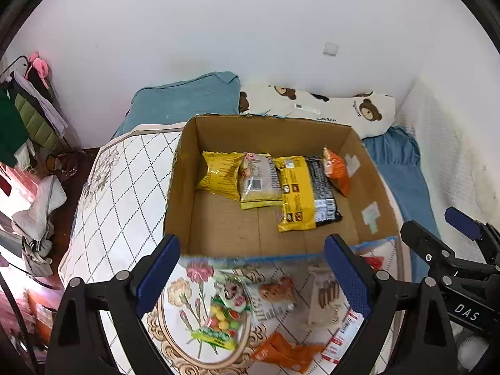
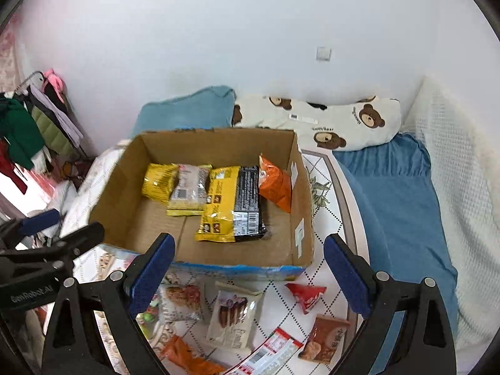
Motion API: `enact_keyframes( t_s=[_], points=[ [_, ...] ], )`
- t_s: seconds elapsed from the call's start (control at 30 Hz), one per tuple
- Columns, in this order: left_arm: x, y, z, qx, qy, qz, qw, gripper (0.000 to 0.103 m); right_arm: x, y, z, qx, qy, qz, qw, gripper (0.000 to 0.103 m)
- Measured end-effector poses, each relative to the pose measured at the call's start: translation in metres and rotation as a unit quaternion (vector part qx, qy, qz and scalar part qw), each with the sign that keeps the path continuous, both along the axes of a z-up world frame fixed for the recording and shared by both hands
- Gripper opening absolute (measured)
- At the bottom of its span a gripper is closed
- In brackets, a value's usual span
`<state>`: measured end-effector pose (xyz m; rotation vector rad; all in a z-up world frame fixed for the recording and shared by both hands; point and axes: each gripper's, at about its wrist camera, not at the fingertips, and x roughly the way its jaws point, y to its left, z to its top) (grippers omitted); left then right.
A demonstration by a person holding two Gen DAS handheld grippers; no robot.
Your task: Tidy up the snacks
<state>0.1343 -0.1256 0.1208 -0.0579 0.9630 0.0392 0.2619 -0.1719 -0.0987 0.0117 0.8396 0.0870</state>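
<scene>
An open cardboard box (image 1: 179,187) (image 2: 304,218) stands on the bed and holds several snack packs: a yellow bag (image 1: 218,175), a pale pack (image 1: 259,181), a yellow-and-black pack (image 1: 303,193) (image 2: 231,203) and an orange bag (image 1: 336,172) (image 2: 275,184). Loose snacks lie in front of the box: a fruit-candy bag (image 1: 222,315), a cookie pack (image 2: 184,300), a white biscuit pack (image 2: 232,315), a red triangular pack (image 2: 304,295), a brown pack (image 2: 326,337) and an orange bag (image 1: 287,351). My left gripper (image 1: 253,278) and right gripper (image 2: 250,278) are open and empty above them.
A blue pillow (image 1: 187,100) and a bear-print pillow (image 2: 343,122) lie behind the box. A blue blanket (image 2: 400,206) lies to the right. A clothes rack (image 1: 28,112) stands at the left. The right gripper (image 1: 450,243) shows at the right of the left wrist view.
</scene>
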Motion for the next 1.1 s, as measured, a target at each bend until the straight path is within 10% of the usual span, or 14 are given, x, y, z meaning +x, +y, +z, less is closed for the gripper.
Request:
enact_keyframes(
  t_s=[0.23,0.37,0.43,0.6,0.73,0.87,1.1],
  points=[
    [-0.034,0.003,-0.019,-0.042,0.041,0.016,0.9982,0.094,-0.036,-0.011,-0.013,0.041,0.032,-0.004,0.999,0.098],
    [-0.043,0.014,-0.089,-0.117,0.152,0.046,0.9803,0.094,-0.053,-0.036,-0.065,0.11,0.097,-0.024,0.989,0.095],
    [-0.05,0.016,-0.143,-0.188,0.237,0.061,0.9512,0.093,-0.057,-0.046,-0.096,0.137,0.141,-0.034,0.98,0.063],
    [-0.063,0.011,-0.237,-0.303,0.344,0.118,0.8812,0.09,-0.068,-0.061,-0.144,0.153,0.189,-0.059,0.968,0.061],
    [-0.061,0.009,-0.272,-0.343,0.353,0.157,0.8562,0.087,-0.073,-0.068,-0.161,0.159,0.202,-0.072,0.964,0.061],
    [-0.061,0.009,-0.279,-0.325,0.331,0.166,0.87,0.063,-0.061,-0.061,-0.174,0.159,0.218,-0.069,0.96,0.061],
    [-0.057,-0.01,-0.254,-0.133,0.296,0.069,0.9434,0.052,-0.016,-0.017,-0.198,0.107,0.232,-0.037,0.966,0.067]
  ],
)
